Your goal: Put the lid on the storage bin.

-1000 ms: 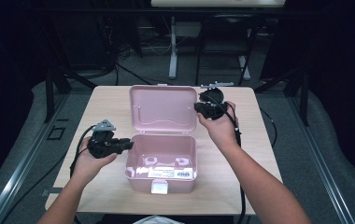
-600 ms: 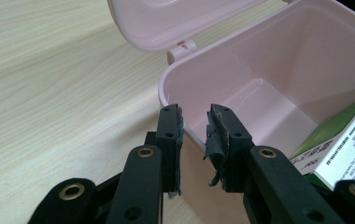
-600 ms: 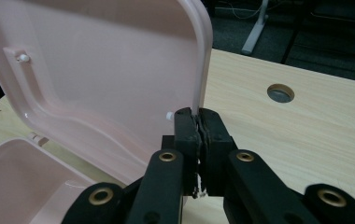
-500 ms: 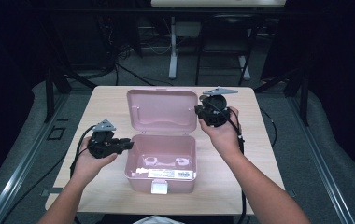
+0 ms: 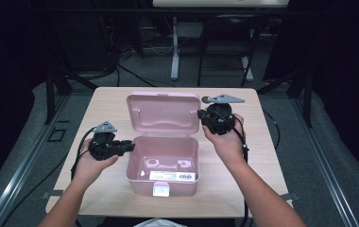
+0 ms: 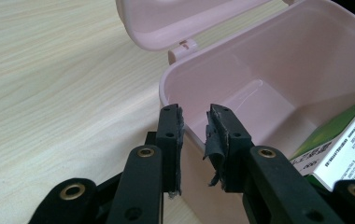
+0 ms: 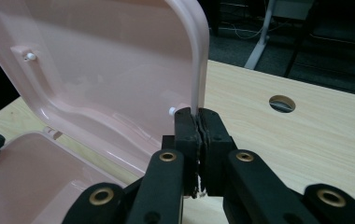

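Observation:
A pink plastic box (image 5: 140, 182) stands open in the middle of the table, its hinged lid (image 5: 163, 113) raised behind it. My left gripper (image 5: 129, 145) is at the box's left wall; in the left gripper view (image 6: 194, 135) the rim (image 6: 171, 100) runs between the jaws, one outside and one inside, closed on it. My right gripper (image 5: 202, 117) is shut on the lid's right edge (image 7: 199, 70), pinched between the pads (image 7: 199, 126). A white and green carton (image 6: 344, 154) lies inside the box near its front (image 5: 173, 176).
The light wooden table (image 5: 262, 189) has bare room on both sides of the box and a round cable hole (image 7: 281, 103) at the right. Dark floor, stands and cables lie beyond the far edge.
The right gripper has come a little down and toward the person with the lid's edge, tipping the lid slightly forward. The left gripper has stayed at the box's left wall.

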A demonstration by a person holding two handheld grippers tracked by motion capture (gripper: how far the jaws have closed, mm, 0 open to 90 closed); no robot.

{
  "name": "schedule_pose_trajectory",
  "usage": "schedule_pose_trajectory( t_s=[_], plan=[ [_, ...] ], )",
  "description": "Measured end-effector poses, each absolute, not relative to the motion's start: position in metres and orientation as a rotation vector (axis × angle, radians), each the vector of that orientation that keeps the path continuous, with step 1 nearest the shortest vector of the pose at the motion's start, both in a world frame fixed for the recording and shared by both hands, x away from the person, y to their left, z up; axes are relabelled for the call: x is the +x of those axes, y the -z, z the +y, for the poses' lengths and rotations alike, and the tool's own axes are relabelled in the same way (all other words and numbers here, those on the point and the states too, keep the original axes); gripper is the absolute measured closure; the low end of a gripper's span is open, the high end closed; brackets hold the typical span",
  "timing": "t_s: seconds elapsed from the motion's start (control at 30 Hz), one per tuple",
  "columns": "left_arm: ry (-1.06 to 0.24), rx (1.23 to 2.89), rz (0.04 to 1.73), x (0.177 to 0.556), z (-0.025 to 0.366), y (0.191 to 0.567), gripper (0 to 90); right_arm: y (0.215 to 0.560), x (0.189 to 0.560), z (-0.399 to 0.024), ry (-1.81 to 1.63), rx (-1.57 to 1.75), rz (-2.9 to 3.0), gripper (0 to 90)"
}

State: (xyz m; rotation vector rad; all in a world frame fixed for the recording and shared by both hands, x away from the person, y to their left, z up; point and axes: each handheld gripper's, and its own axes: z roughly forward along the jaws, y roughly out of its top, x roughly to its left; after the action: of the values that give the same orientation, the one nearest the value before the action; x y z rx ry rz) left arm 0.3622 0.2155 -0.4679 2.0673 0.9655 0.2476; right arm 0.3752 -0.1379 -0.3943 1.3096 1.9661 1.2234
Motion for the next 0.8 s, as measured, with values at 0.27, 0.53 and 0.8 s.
schedule_pose_trajectory(
  t_s=[0.27, 0.53, 0.8],
  plan=[
    [-0.245, 2.067, 0.967, 0.362, 0.216, 0.468, 74.5, 0.396, 0.369, -0.138, -1.232, 1.286, 1.951, 87.3],
    [-0.243, 2.069, 0.965, 0.362, 0.216, 0.467, 74.8, 0.397, 0.364, -0.136, -1.223, 1.266, 1.944, 87.3],
    [-0.247, 2.058, 0.961, 0.361, 0.216, 0.464, 73.2, 0.399, 0.359, -0.137, -1.228, 1.242, 1.933, 87.3]
  ],
)
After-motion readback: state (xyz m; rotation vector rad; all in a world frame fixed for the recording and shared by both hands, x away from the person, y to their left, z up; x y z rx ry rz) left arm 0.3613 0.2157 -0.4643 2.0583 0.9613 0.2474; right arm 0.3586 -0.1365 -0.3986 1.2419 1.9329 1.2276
